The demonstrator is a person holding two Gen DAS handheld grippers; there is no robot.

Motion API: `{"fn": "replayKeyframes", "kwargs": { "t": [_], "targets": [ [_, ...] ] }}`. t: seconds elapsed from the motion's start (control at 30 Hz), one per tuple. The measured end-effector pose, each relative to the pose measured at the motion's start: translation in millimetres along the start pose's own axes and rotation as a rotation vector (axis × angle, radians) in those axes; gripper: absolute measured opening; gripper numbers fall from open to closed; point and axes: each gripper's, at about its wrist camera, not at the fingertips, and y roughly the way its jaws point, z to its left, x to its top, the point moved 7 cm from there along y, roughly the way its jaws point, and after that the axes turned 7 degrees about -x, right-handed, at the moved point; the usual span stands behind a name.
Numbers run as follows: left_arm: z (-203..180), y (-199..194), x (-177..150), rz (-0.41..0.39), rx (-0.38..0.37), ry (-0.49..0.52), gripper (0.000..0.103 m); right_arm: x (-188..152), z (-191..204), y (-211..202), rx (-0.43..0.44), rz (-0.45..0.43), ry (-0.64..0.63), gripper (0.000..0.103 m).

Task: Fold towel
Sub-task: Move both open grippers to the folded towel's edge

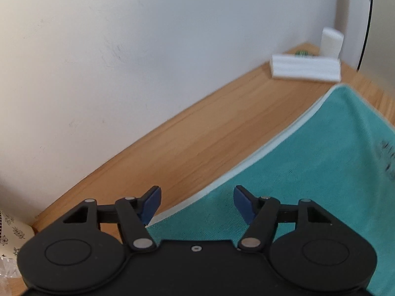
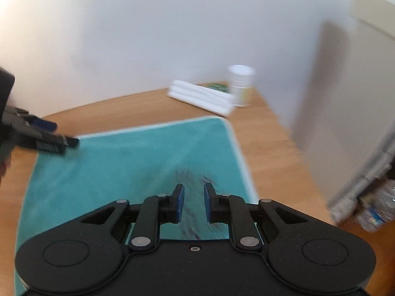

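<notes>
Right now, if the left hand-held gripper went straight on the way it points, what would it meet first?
Probably the pale-trimmed edge of the teal cloth towel on the wooden table; the open left hand-held gripper straddles that edge. Depth is unclear.

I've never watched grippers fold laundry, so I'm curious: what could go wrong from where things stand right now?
Neither gripper holds the teal towel yet. The left gripper hangs open across the towel's pale edge, so closing badly might pinch only the hem or miss it. The right gripper is over the middle, not a corner, which could give a lopsided fold. A lifted towel might also sweep against the white folded cloths and the white bottle near its far corner.
</notes>
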Motion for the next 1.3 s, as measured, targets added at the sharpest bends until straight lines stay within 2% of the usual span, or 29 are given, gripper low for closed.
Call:
{"fn": "replayKeyframes", "kwargs": {
  "t": [0.07,0.17,0.23,0.37,0.47,0.57,0.63,0.7,0.77,0.83,0.9,1.0,1.1,1.17,1.3],
  "targets": [
    [1.5,3.6,0.7,0.01,0.0,-0.016,0.067,2.3,2.7,17.8,-0.005,0.019,-0.031,0.018],
    [3.8,5.8,1.4,0.016,0.002,-0.029,0.068,-5.1,-6.3,36.0,0.008,0.072,-0.08,0.011],
    [4.7,6.5,1.2,0.017,0.011,-0.031,0.07,-8.9,-12.3,34.9,0.019,0.071,-0.104,0.011],
    [8.2,7.1,0.9,0.037,0.02,-0.103,0.072,-10.8,-29.7,33.7,0.018,0.102,-0.135,0.012],
    [9.3,-2.5,-2.8,0.051,0.078,-0.15,0.072,-6.2,-44.7,27.4,0.017,0.095,-0.12,0.013],
    [10.8,-28.1,-10.7,0.031,0.089,-0.25,0.072,-5.7,-64.2,11.7,0.019,0.071,-0.113,0.032],
    [10.3,-48.2,-21.9,0.031,0.066,-0.342,0.072,-10.6,-76.9,-0.2,0.028,0.067,-0.118,0.033],
    [8.0,-67.5,-35.4,0.022,0.061,-0.386,0.072,-15.6,-89.6,-12.1,0.038,0.063,-0.123,0.034],
    [5.8,-86.6,-53.2,0.01,0.105,-0.408,0.072,-20.5,-102.3,-24.1,0.048,0.059,-0.129,0.034],
    [4.6,-94.9,-65.7,0.003,0.13,-0.43,0.072,-19.9,-116.9,-28.5,0.094,0.047,-0.103,0.034],
    [5.5,-92.5,-69.1,-0.008,0.124,-0.452,0.072,-12.6,-116.7,-24.8,0.096,0.03,-0.127,0.034],
    [14.8,-81.7,-68.4,-0.021,0.098,-0.481,0.072,4.1,-98.5,-10.6,0.076,-0.022,-0.292,0.034],
    [24.2,-71.0,-67.6,-0.034,0.072,-0.51,0.072,15.1,-84.4,-0.5,0.105,-0.071,-0.357,0.034],
    [30.0,-62.6,-65.4,-0.032,0.063,-0.516,0.072,26.8,-76.8,16.0,0.123,-0.083,-0.363,0.034],
    [39.0,-42.3,-52.6,0.004,0.061,-0.476,0.072,48.0,-74.7,48.3,0.174,-0.027,-0.274,0.034]
  ]
}}
